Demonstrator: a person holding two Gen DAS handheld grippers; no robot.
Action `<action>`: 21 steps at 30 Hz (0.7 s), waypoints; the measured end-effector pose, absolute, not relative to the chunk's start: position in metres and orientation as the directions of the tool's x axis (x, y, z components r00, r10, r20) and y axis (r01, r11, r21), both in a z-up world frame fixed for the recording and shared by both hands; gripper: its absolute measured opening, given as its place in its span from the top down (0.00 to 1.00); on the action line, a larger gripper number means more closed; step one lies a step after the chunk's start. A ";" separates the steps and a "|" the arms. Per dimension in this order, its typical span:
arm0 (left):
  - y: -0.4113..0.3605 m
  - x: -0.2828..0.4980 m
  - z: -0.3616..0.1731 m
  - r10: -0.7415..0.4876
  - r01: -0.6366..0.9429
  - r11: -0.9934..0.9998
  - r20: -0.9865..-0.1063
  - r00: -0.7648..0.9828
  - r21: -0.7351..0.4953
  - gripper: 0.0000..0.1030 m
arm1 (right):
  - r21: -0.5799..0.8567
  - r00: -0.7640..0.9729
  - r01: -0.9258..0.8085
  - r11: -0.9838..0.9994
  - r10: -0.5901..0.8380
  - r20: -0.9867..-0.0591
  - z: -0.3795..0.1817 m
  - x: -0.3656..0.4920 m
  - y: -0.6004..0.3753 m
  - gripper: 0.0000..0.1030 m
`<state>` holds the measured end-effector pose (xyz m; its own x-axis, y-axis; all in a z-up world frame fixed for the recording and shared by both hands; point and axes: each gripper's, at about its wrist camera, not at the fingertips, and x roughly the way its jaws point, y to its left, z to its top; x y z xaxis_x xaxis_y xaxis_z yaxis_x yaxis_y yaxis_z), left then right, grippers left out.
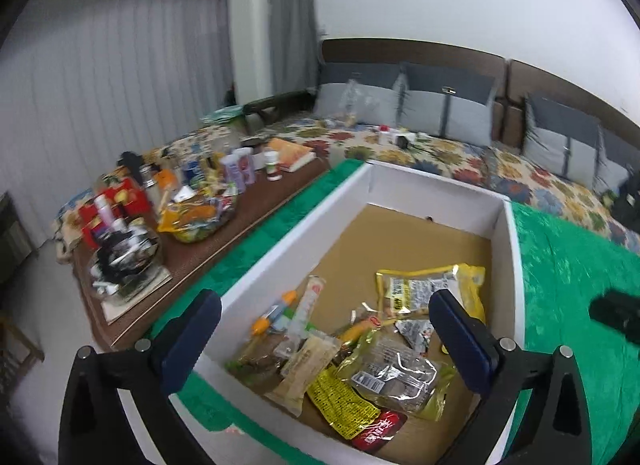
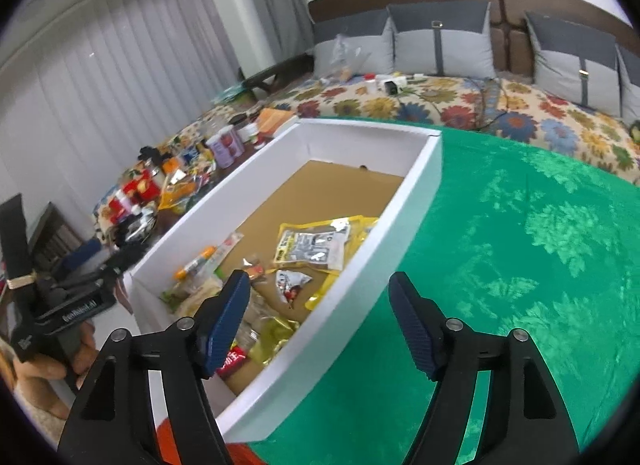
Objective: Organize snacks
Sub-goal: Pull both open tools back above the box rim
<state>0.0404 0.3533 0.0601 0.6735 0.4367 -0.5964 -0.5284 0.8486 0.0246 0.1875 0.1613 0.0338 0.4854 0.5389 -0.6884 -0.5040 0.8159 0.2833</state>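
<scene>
Snack packets lie heaped in the white cardboard box [image 1: 304, 221] for sorting; left hand-held gripper [image 1: 326, 341] and right hand-held gripper [image 2: 320, 321] both gape wide, holding nothing.

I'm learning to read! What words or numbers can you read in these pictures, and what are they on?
"GenRobot.AI": white letters on the black body of the left tongs, seen from the right wrist view.
Yellow snack packet: dark print, too blurred to read.
Yellow-green wrapper: tiny print, unreadable.
Red packet: white characters, too blurred.
Bottles and boxes on the brown table: labels too small.
</scene>
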 end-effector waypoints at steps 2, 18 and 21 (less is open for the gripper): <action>0.356 0.036 0.064 0.455 -0.560 0.828 -0.602 0.656 0.016 0.00 | 0.274 0.487 -0.503 0.820 0.531 -0.694 0.036 0.183 0.162 0.26; 0.358 0.035 0.063 0.442 -0.535 0.840 -0.682 0.582 0.088 0.00 | 0.116 0.507 -0.555 0.824 0.446 -0.737 0.043 0.157 0.197 0.21; 0.362 0.038 0.060 0.427 -0.527 0.846 -0.699 0.574 0.083 0.00 | 0.083 0.506 -0.556 0.827 0.416 -0.755 0.042 0.153 0.204 0.21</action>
<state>0.0376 0.3615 0.0605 0.5743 0.4266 -0.6987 -0.5271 0.8457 0.0832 0.1535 0.2044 0.0417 0.5065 0.4164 -0.7550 -0.5562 0.8269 0.0829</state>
